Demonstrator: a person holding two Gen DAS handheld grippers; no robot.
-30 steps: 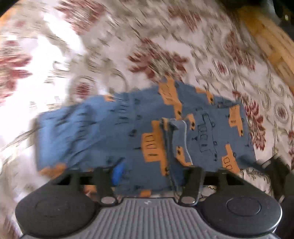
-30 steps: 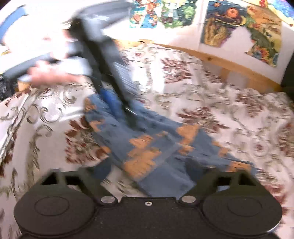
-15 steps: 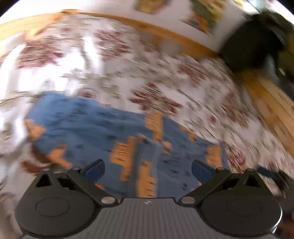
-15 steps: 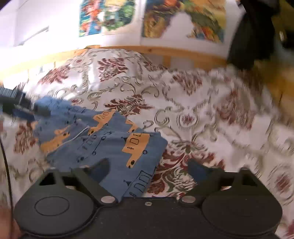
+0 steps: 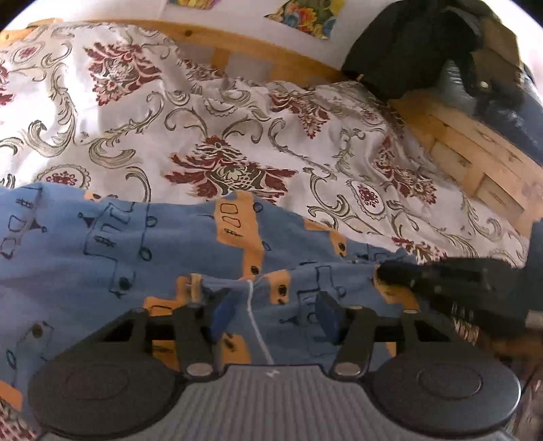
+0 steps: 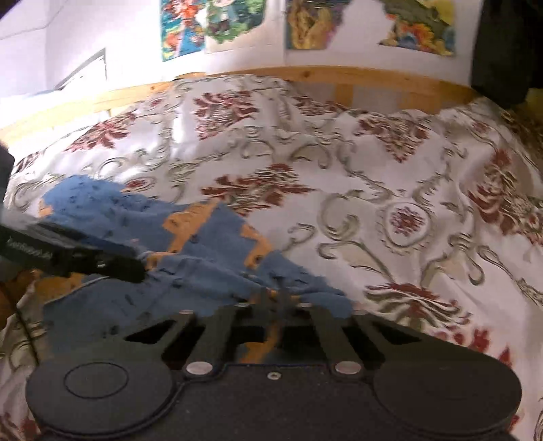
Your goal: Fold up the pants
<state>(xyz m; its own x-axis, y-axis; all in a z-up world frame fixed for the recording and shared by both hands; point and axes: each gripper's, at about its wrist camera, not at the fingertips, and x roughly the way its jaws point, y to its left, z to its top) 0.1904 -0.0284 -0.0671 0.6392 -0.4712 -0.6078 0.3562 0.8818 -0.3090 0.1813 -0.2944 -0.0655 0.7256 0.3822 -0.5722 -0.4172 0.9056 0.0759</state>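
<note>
Blue pants point(image 5: 101, 257) with orange vehicle prints lie spread on the floral bedspread point(image 5: 237, 135). My left gripper point(image 5: 275, 313) sits low over their near edge, open. Its blue pads point(image 5: 224, 312) stand partly apart with fabric and a white drawstring point(image 5: 254, 315) between them. In the left wrist view my right gripper point(image 5: 441, 281) shows dark at the right, on the pants' right edge. In the right wrist view my right gripper point(image 6: 275, 298) has its fingers together on a bunched edge of the pants point(image 6: 190, 271). The left gripper point(image 6: 85, 257) reaches in from the left.
A wooden bed frame point(image 5: 475, 152) borders the bedspread at the back and right. Dark clothing point(image 5: 424, 44) is piled at the far right corner. Colourful pictures point(image 6: 210, 23) hang on the wall behind the bed. Bare bedspread point(image 6: 407, 220) stretches to the right of the pants.
Both grippers dropped to the pants' near edge. The right gripper went from wide open to shut on the fabric. The left gripper's fingers narrowed around the edge.
</note>
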